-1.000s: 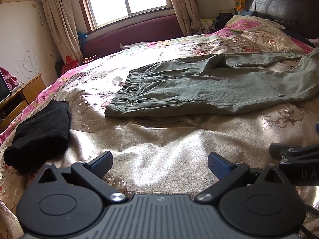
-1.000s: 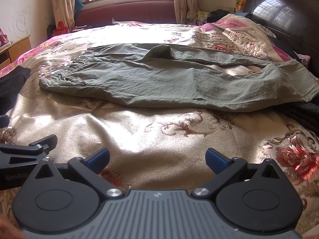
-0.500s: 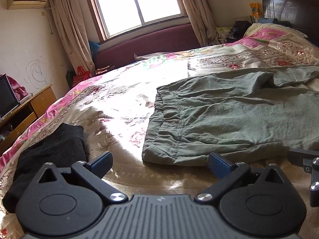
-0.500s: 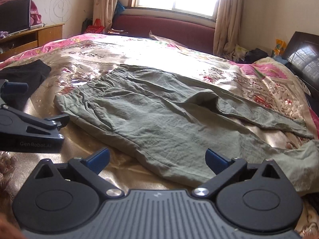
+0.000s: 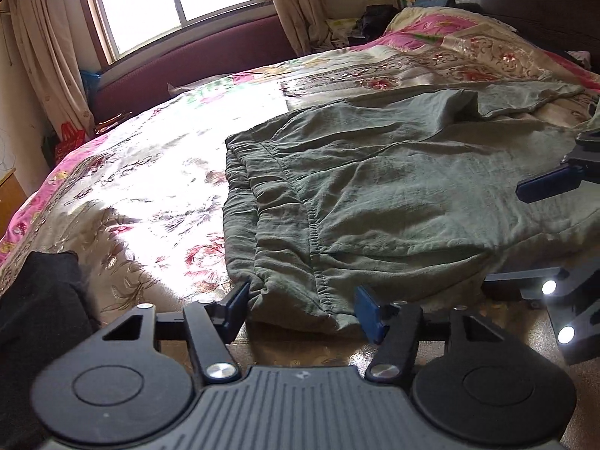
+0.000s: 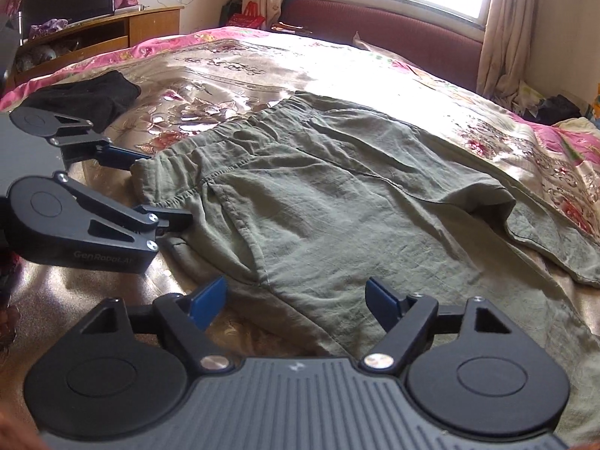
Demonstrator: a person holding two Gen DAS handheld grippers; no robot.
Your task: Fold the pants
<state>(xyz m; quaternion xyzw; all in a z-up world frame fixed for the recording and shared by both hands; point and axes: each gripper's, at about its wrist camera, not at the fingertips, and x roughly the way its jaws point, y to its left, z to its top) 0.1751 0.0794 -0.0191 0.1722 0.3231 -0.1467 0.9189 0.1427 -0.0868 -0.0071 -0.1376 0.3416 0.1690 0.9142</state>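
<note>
Grey-green pants [image 5: 375,195] lie spread flat on the bed, waistband toward the left, legs running off right; they also show in the right wrist view [image 6: 337,195]. My left gripper [image 5: 302,309] is open, its blue fingers straddling the near waistband corner at bed level. My right gripper [image 6: 296,300] is open, its fingers astride the near edge of the pants a little further along. The left gripper shows in the right wrist view [image 6: 150,191], at the waistband corner. The right gripper's fingers [image 5: 547,187] show at the right of the left wrist view.
The bed has a shiny floral cover [image 5: 150,187]. A folded black garment [image 5: 41,300] lies at the near left, seen also in the right wrist view [image 6: 86,95]. A dark headboard [image 5: 525,7] is at the far right, a wooden cabinet [image 6: 112,33] at the left.
Both grippers have moved forward and down to the near edge of the pants, from well short of them. Both stay open, the left fingers somewhat closer together.
</note>
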